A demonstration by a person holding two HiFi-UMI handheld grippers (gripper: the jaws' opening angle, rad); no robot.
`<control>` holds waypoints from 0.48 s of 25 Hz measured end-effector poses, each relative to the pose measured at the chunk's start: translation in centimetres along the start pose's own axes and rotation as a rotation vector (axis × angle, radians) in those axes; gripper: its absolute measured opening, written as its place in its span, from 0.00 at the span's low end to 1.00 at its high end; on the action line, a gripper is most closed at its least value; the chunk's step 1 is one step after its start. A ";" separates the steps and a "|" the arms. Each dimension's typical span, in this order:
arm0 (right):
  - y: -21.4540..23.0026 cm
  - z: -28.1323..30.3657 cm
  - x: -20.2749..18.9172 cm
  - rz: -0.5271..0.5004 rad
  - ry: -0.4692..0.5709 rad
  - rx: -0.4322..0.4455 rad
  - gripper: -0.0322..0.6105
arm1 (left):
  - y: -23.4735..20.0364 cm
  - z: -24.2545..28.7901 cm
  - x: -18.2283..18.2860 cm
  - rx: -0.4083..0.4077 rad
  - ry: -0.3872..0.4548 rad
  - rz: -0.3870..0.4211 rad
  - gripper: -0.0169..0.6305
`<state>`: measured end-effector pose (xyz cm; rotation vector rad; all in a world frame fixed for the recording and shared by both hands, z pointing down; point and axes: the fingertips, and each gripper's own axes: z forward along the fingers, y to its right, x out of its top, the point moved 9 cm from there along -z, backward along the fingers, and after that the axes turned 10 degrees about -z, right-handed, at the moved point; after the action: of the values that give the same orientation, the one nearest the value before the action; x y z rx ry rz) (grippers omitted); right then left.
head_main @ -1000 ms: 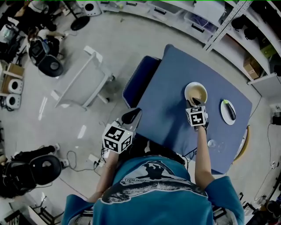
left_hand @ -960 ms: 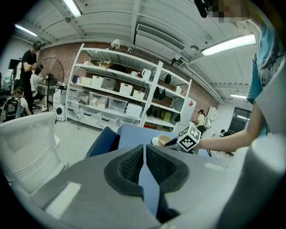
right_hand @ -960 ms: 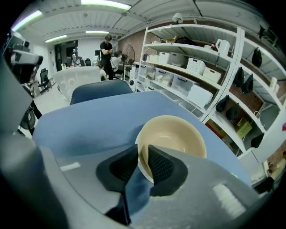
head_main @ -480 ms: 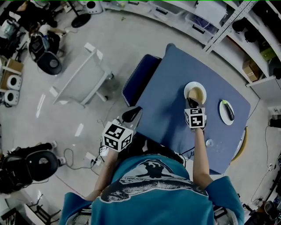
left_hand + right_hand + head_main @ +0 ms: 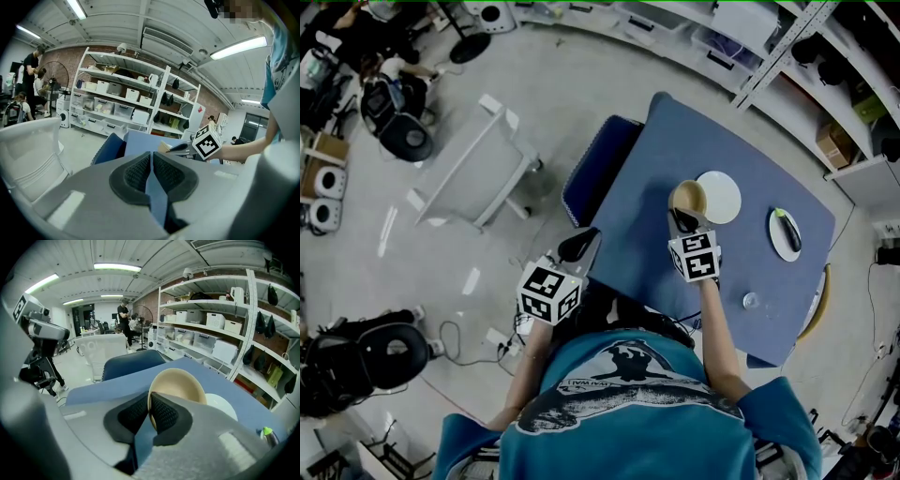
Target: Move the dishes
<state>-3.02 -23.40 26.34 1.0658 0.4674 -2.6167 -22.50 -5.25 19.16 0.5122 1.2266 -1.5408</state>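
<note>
Bowl [image 5: 178, 385], tan, tilted: rim pinched by right gripper [image 5: 149, 411], near edge hidden behind its pads. In the head view it sits centre-right, just left of 1 white plate [image 5: 719, 197] on the blue table [image 5: 666, 159]. Left gripper [image 5: 151, 171]: jaws pressed together, nothing between. Dark item on the 2nd plate [image 5: 787, 234], far right: too small to identify.

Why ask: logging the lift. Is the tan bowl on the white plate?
No: the right gripper holds the tan bowl tilted, beside the white plate.
</note>
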 end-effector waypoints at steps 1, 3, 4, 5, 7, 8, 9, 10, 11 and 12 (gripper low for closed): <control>-0.6 0.2 0.4 -0.007 0.007 0.015 0.08 | -0.1 -0.1 0.0 0.001 0.001 0.000 0.08; -1.9 0.6 1.3 -0.034 0.018 0.047 0.08 | -0.1 -0.2 0.0 0.001 0.004 -0.001 0.08; -2.6 0.8 1.7 -0.054 0.021 0.065 0.08 | -0.2 -0.3 0.0 0.001 0.007 -0.001 0.08; -3.4 1.0 2.2 -0.078 0.023 0.083 0.08 | -0.3 -0.4 0.0 0.001 0.009 -0.001 0.08; -5.0 1.5 3.0 -0.135 0.024 0.117 0.08 | -0.7 -0.6 0.1 0.002 0.014 -0.001 0.08; -5.8 1.7 3.3 -0.166 0.022 0.132 0.08 | -0.9 -0.7 0.2 0.003 0.015 -0.001 0.08; -6.6 2.0 3.5 -0.194 0.019 0.146 0.08 | -1.1 -0.8 0.2 0.005 0.017 -0.002 0.08; -7.3 2.2 3.7 -0.218 0.012 0.160 0.08 | -1.3 -0.9 0.3 0.006 0.020 -0.003 0.08; -8.0 2.4 3.8 -0.235 0.004 0.175 0.08 | -1.5 -1.0 0.3 0.007 0.022 -0.005 0.08; -8.6 2.6 3.8 -0.249 -0.005 0.190 0.08 | -1.8 -1.1 0.3 0.007 0.024 -0.007 0.08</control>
<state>-10.49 -17.09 27.03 1.1216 0.3769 -2.9313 -24.51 -4.53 19.21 0.5332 1.2425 -1.5495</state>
